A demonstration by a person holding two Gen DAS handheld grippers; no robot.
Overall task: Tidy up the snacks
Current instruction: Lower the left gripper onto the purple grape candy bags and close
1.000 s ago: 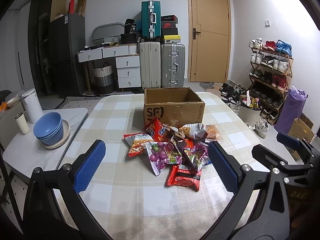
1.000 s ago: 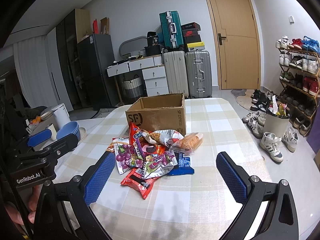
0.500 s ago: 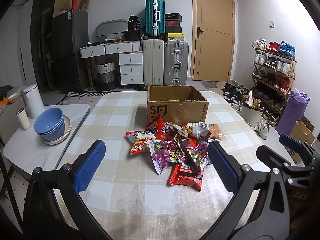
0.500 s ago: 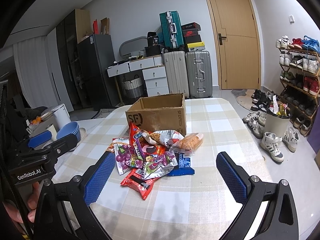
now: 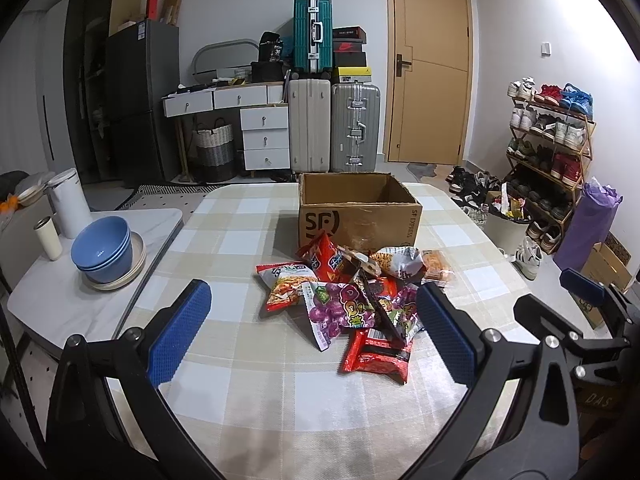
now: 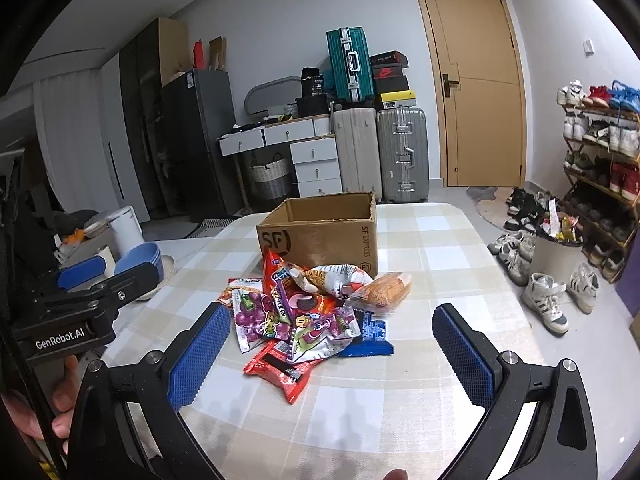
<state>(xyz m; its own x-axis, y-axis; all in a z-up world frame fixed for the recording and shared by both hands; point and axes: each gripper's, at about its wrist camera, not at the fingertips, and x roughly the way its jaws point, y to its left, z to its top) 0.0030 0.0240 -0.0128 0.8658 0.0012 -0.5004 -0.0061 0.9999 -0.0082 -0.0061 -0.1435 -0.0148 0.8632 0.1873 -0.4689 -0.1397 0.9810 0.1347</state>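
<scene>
In the left wrist view, the left gripper (image 5: 312, 332) is held above the near part of the checked table (image 5: 240, 392), with its two blue pads wide apart and nothing between them. The pile of snack packets (image 5: 352, 292) lies ahead of it and a little to the right, in front of the open cardboard box (image 5: 358, 216); the packets at the back touch the box wall or lean on it. The nearest one is the red packet (image 5: 378, 354), just beside the right pad, with its long side pointing away toward the box. At the right edge a part of the right gripper (image 5: 580, 320) shows, near the pile. In the right wrist view, the right gripper (image 6: 330, 356) also has its pads wide apart and empty, and it looks almost straight over the pile, which lies between the pads and a little to the left. Here the red packet (image 6: 280, 372) is closest to the claw and lies on a diagonal. Both grippers are level, pointing at the box. I judge the right hand is better centred for the first pick, but the difference is small. The box looks empty as far as I can see inside.
</scene>
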